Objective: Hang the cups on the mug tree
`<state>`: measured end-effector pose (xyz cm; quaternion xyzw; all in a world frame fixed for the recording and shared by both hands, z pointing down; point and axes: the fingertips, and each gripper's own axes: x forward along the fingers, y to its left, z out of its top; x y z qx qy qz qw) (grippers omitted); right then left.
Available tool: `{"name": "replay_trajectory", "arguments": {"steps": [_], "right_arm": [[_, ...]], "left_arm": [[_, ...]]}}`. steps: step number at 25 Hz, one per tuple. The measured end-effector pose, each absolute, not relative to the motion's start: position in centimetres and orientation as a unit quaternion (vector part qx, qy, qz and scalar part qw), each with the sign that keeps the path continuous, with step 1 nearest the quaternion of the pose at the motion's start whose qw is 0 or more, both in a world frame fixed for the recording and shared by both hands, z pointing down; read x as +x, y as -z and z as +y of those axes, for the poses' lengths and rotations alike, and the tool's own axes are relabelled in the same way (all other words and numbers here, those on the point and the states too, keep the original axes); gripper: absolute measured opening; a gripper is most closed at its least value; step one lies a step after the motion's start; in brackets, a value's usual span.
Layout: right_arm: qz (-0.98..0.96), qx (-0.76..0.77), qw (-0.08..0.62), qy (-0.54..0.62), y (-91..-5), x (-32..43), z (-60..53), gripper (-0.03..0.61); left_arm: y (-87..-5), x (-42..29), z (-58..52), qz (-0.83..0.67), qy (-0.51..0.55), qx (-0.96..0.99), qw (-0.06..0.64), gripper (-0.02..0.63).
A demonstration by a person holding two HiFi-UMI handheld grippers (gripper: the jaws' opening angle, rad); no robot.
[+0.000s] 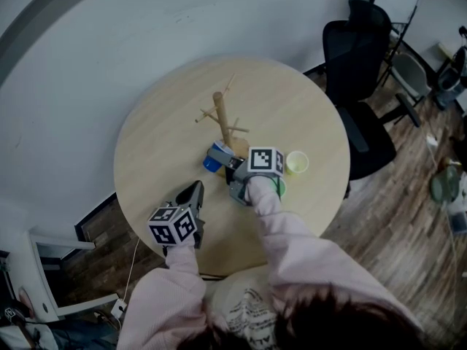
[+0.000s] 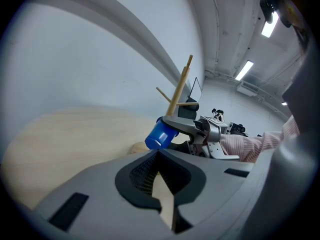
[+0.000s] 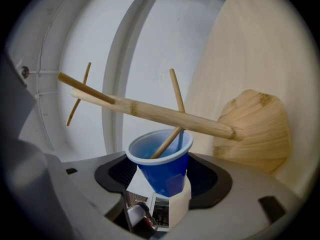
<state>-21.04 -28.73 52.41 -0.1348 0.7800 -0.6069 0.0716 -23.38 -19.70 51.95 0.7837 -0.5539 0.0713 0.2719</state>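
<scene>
**A:** What has the right gripper [image 3: 162, 178] got?

**B:** It's clamped on the blue cup [image 3: 160, 159] low on its wall. The mouth faces away from it, and a peg of the mug tree [image 3: 165, 115] just ahead pokes inside.

**A:** How will the cup handle?

**B:** Probably light, thin plastic that dents easily, so a gentle squeeze. The left gripper [image 2: 159, 156], off to its left, has its jaws together and holds nothing.

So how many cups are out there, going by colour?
Blue cup: 1
Yellow cup: 1
Green cup: 1 (mostly hidden behind the hand)
Total: 3 cups
</scene>
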Motion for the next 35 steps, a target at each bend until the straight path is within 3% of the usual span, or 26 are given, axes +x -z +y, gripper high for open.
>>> {"name": "replay_trajectory", "arguments": {"steps": [35], "right_arm": [[0.716,-0.076,0.129,0.682,-52.78,-20.58,-29.59,0.302]], "left_arm": [[-52.16,-22.93,-19.93,-0.557,-0.086,0.782,0.267,0.0]]}}
